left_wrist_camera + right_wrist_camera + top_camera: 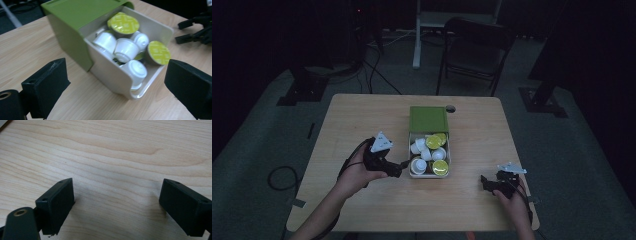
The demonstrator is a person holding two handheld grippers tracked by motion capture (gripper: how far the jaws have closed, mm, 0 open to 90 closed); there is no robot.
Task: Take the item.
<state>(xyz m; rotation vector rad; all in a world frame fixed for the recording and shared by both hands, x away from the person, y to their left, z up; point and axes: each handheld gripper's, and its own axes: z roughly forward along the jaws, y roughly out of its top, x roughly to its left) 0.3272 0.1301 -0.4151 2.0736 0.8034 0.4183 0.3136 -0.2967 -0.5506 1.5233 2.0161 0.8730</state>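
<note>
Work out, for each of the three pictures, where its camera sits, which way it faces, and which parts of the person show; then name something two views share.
High view: above the person's side, facing forward and down on the table; both forearms, left gripper and right gripper show.
Left gripper view: on the left gripper, facing the open box of capsules; its open jaws show.
Right gripper view: on the right gripper, facing bare tabletop; its open jaws show.
Shared: high and left gripper views both show the box and capsules.

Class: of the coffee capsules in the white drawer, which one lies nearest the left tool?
The white capsule at the drawer's open front end, dome outward. The others, white ones and green-foil lids, sit farther back towards the green sleeve; the left tool faces it.
</note>
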